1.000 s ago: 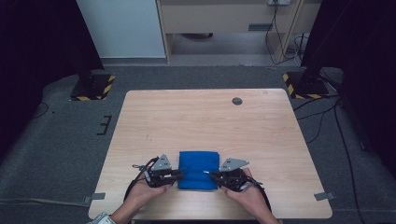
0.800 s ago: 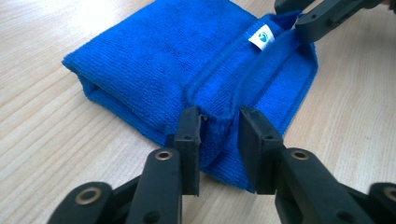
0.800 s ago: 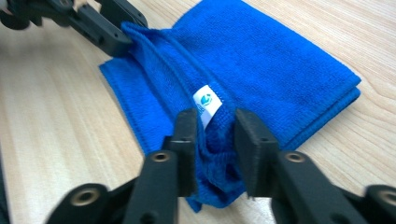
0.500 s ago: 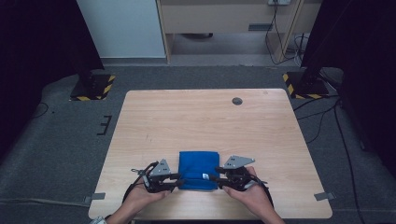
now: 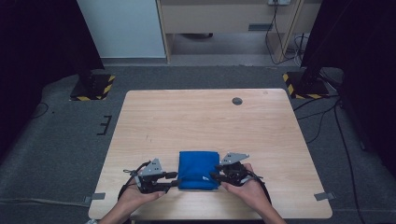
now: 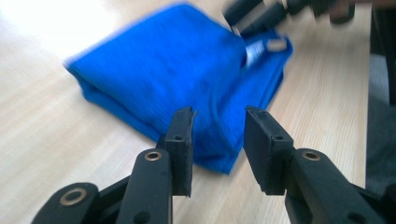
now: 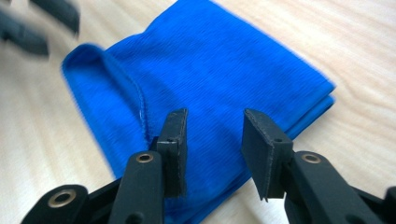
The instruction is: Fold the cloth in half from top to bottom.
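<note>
Both sets of jaws are sitting parted with a clear gap between the pads, and neither is gripping anything. In the left gripper view, the left gripper (image 6: 218, 140) is pointing at the near corner of the folded blue cloth (image 6: 187, 88), its jaws just at or over the cloth's edge, so it looks like it's lining up to pinch that corner. Hard to say whether the pads are actually touching fabric.

Same deal on the other side: the right gripper (image 7: 212, 142) is hovering with its jaws spread over the cloth's (image 7: 201, 70) near edge, where the stacked layers are showing as a thick folded border. There's a stitched hem curving down the cloth toward that gripper's left jaw, and a small white tag near the far corner in the left gripper view, though it's blurry.

Pulling back to the high view, the left gripper (image 5: 173, 178) is sitting at the cloth's (image 5: 198, 169) left side and the right gripper (image 5: 215, 176) at its right side, both near the cloth's front edge, each held in one of the person's hands. My guess is that symmetric placement is deliberate: one gripper per side means the cloth can be lifted or unfolded evenly instead of dragging lopsided.

The cloth itself is lying flat as a neat squarish bundle on the wooden surface (image 5: 187, 121), toward the person's side. Well beyond the cloth, a small dark round spot (image 5: 237, 101) is sitting near the surface's far edge.
</note>
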{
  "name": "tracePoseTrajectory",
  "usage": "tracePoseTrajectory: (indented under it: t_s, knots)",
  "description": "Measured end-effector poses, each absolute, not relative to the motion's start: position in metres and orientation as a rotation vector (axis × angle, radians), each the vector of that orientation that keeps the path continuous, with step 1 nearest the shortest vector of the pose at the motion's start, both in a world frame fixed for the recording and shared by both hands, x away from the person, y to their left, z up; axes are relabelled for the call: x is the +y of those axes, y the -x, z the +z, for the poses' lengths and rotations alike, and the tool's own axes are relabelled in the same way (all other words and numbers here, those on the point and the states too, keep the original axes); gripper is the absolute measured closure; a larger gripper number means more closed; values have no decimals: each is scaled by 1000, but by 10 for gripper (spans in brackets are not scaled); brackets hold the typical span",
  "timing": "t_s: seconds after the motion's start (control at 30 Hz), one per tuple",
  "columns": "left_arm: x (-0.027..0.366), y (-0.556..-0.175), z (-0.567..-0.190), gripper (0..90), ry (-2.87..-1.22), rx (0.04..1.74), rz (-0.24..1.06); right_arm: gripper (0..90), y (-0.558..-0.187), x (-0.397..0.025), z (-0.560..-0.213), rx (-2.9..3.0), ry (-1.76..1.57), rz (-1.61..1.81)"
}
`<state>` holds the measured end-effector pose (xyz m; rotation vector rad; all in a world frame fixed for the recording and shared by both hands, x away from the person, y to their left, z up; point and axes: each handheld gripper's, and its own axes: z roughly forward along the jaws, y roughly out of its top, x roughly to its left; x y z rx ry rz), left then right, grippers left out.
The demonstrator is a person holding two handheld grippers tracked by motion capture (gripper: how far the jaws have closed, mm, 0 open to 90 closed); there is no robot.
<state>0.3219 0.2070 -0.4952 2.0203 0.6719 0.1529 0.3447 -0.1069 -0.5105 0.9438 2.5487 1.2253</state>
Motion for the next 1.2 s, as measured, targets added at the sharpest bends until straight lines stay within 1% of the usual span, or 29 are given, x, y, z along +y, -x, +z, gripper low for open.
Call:
tracePoseTrajectory:
  t_s: [0.07, 0.17, 0.3, 0.37, 0.43, 0.47, 0.5, 0.63, 0.67, 0.7, 0.73, 0.77, 0.8, 0.97, 1.1, 1.2]
  knots:
    - [206, -328, -492, 629, -1993, 683, 171, 595, -340, -107, -511, 2561, -937, 1219]
    - [200, -338, -496, 601, -2021, 710, 205, 575, -335, -107, -512, 2582, -905, 1204]
    - [189, -342, -505, 594, -2092, 696, 250, 521, -333, -105, -514, 2589, -889, 1175]
    - [185, -339, -510, 572, -2156, 660, 305, 482, -333, -105, -516, 2600, -871, 1154]
    - [184, -336, -514, 538, -2175, 667, 298, 430, -332, -104, -517, 2589, -861, 1130]
    - [184, -335, -514, 492, -2185, 665, 307, 391, -331, -103, -518, 2588, -848, 1109]
    - [184, -334, -515, 492, -2198, 657, 322, 391, -331, -103, -518, 2588, -848, 1109]
    - [183, -331, -518, 395, -2237, 654, 320, 331, -329, -102, -520, 2596, -819, 1082]
    - [183, -331, -518, 353, -2246, 664, 320, 308, -329, -102, -521, 2595, -822, 1078]
    - [182, -331, -518, 270, -2242, 675, 319, 266, -331, -102, -521, 2593, -836, 1089]
    - [183, -332, -517, 270, -2233, 691, 318, 266, -331, -102, -521, 2593, -836, 1089]
    - [183, -334, -516, 199, -2224, 709, 320, 238, -332, -102, -520, 2588, -844, 1100]
    - [184, -336, -515, 199, -2217, 726, 323, 210, -333, -102, -519, 2583, -850, 1113]
    - [189, -345, -509, 111, -2186, 784, 332, 125, -343, -105, -512, 2538, -892, 1160]
    - [194, -351, -504, 74, -2179, 805, 339, 101, -353, -110, -507, 2508, -933, 1192]
    - [198, -357, -501, 68, -2177, 817, 347, 93, -361, -114, -504, 2489, -961, 1204]
